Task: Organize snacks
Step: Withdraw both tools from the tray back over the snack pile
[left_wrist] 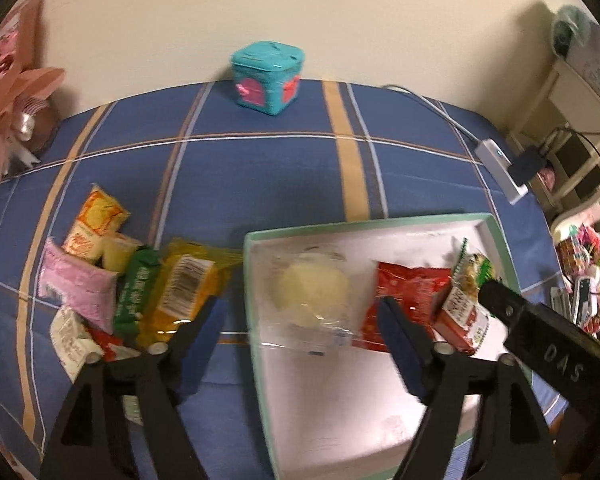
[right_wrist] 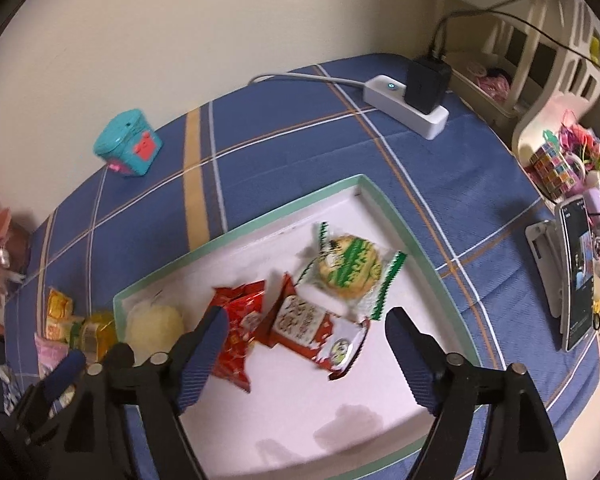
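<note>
A white tray with a green rim (left_wrist: 364, 222) (right_wrist: 284, 210) lies on the blue checked cloth. It holds a pale bun in clear wrap (left_wrist: 312, 288) (right_wrist: 156, 324), a red packet (left_wrist: 412, 288) (right_wrist: 244, 316), a red-and-white packet (left_wrist: 460, 312) (right_wrist: 304, 324) and a round green-and-white cracker pack (left_wrist: 474, 264) (right_wrist: 350, 268). My left gripper (left_wrist: 300, 332) is open above the bun, holding nothing. My right gripper (right_wrist: 308, 344) is open over the red packets, also with nothing in it. Left of the tray is a pile of loose snacks: pink (left_wrist: 80, 284), green (left_wrist: 134, 288), yellow (left_wrist: 184, 288).
A teal box (left_wrist: 266, 78) (right_wrist: 128, 144) stands by the wall at the back. A power strip with a black adapter (right_wrist: 408, 104) lies at the back right. A phone on a stand (right_wrist: 578, 272) and toys crowd the right edge. A pink bouquet (left_wrist: 12, 112) sits far left.
</note>
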`<state>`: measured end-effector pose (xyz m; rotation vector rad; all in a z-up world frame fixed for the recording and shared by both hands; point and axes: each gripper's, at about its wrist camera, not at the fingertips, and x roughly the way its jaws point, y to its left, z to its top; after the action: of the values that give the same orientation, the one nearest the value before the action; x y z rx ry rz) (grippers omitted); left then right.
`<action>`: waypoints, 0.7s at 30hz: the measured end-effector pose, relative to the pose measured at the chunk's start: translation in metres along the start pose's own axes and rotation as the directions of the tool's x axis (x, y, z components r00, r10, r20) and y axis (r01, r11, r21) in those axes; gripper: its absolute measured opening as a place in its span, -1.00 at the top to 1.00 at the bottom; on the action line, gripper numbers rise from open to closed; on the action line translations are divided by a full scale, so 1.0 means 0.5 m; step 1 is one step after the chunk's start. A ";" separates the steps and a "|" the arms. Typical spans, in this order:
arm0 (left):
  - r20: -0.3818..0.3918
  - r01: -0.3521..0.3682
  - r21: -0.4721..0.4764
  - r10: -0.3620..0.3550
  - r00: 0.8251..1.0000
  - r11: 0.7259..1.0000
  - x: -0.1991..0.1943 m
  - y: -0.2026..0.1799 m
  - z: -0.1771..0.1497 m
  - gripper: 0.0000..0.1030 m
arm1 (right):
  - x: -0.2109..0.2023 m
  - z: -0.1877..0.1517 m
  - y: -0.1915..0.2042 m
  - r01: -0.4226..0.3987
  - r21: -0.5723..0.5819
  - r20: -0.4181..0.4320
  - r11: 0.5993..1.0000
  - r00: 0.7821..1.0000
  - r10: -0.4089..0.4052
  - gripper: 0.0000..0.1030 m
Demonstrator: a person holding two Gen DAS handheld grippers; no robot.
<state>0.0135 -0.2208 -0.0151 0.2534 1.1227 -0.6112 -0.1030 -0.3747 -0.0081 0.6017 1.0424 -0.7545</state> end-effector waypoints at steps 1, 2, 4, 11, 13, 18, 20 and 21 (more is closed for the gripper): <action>0.004 -0.003 -0.008 0.003 1.000 1.000 -0.002 0.007 0.000 -0.64 | -0.002 -0.004 0.008 0.004 -0.013 0.000 1.000 1.000 -0.004 -0.73; 0.010 -0.006 -0.018 0.006 1.000 1.000 -0.006 0.016 -0.001 -0.68 | -0.003 -0.007 0.013 0.009 -0.020 0.001 1.000 1.000 -0.009 -0.77; 0.022 -0.017 -0.037 0.018 1.000 0.999 -0.011 0.035 -0.003 -0.78 | -0.008 -0.016 0.022 0.019 -0.035 0.007 0.999 1.000 -0.019 -0.85; 0.066 -0.070 -0.076 0.075 0.995 0.995 -0.035 0.103 -0.017 -0.93 | -0.019 -0.043 0.049 0.021 -0.070 0.011 0.997 1.000 -0.021 -0.99; 0.065 -0.084 -0.072 0.089 0.994 0.994 -0.040 0.115 -0.021 -1.00 | -0.023 -0.050 0.057 0.019 -0.083 0.017 0.996 1.000 -0.018 -0.99; 0.066 -0.088 -0.046 0.090 0.994 0.995 -0.060 0.147 -0.031 -1.00 | -0.041 -0.063 0.073 -0.021 -0.074 0.031 0.997 0.999 0.023 -0.99; 0.077 -0.085 -0.048 0.088 0.993 0.995 -0.072 0.159 -0.032 -1.00 | -0.048 -0.068 0.081 -0.041 -0.071 0.033 0.997 0.999 0.043 -0.99; 0.084 -0.083 -0.047 0.087 0.993 0.995 -0.081 0.167 -0.033 -1.00 | -0.052 -0.071 0.086 -0.046 -0.073 0.035 0.996 0.998 0.048 -0.99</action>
<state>0.0370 -0.1320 0.0049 0.2346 1.0356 -0.5170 -0.0959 -0.3153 0.0057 0.5469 1.0138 -0.6819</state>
